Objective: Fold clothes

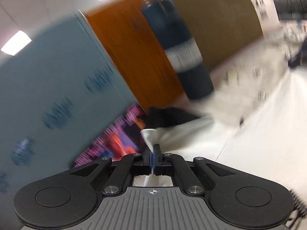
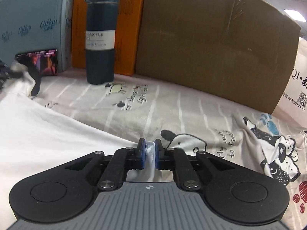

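Pinching the white garment (image 2: 48,134) with both tongs, I am holding it at 2 points. My right gripper (image 2: 149,149) is pressing its blue pads (image 2: 141,151) together on a bunched fold of the white cloth, which is filling the gap between them. From that pinch the garment is spreading away to my left, lying over the printed bedsheet (image 2: 153,105), with its free edge running diagonally from the pads up toward the far left.

My left gripper (image 1: 153,154) is clamping a thin edge of the same white garment (image 1: 184,136), the jaws closed almost fully on it. That view is tilted and heavily blurred, so finer detail is hard to tell. Just ahead of the left fingertips a dark piece of fabric (image 1: 167,116) is lying against the cloth.

Ahead of my right tongs the sheet is lying open as far as the dark blue bottle (image 2: 100,32), which is standing upright ahead and to the left. Behind it the orange box (image 2: 126,28), the grey-blue box (image 2: 34,25) and the large cardboard box (image 2: 216,44) are forming a wall along the far edge. A small picture card (image 2: 45,61) is leaning at the foot of the grey-blue box, far left.
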`<state>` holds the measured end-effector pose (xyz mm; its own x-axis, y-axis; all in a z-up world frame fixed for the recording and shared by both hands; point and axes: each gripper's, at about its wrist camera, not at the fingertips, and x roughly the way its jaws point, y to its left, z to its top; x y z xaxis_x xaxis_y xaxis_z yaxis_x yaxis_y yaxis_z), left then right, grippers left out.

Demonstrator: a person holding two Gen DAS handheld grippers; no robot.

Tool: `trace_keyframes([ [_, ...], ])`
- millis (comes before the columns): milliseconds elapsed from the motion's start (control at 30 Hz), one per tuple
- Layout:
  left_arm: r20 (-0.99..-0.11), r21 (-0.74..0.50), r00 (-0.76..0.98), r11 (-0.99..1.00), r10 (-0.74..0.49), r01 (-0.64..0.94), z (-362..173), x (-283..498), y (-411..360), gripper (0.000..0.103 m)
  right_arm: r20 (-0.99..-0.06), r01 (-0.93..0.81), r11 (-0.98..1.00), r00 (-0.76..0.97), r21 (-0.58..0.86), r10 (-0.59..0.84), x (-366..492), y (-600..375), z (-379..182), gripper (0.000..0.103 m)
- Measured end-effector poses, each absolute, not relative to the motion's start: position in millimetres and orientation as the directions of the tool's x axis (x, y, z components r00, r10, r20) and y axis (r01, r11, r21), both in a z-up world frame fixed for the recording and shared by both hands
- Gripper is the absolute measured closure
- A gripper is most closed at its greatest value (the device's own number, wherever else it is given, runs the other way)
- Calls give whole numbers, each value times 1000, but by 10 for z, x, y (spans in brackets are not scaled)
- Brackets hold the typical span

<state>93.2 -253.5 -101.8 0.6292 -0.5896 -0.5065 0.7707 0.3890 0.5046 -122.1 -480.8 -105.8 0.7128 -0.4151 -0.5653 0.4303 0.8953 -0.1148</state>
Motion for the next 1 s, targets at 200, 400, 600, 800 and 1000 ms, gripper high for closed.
trace_keyframes([
  [200, -489, 496, 674, 459, -554, 737, -955, 1057, -2468, 58, -538, 477, 873, 712, -103, -452, -1340, -4845, -1036, 55],
  [400, -361, 371, 732, 631, -578, 681, -562, 1087, -1800, 12, -435, 536, 839, 735, -95, -519, -1591, -4761, -785, 36],
  [600, -392, 139, 688, 700, -611, 701, -394, 837, -1133, 0, -333, 419, 908, 856, 2, -394, -1823, -4237, -423, 11],
  [800, -542, -216, 506, 693, -671, 687, -498, 834, -804, 0, -414, 225, 957, 900, 183, -133, -1731, -3672, -489, 9],
  [1000, -489, -346, 384, 579, -783, 739, -615, 602, -563, 0, -475, 81, 915, 871, 395, 127, -1460, -3206, -719, 13],
])
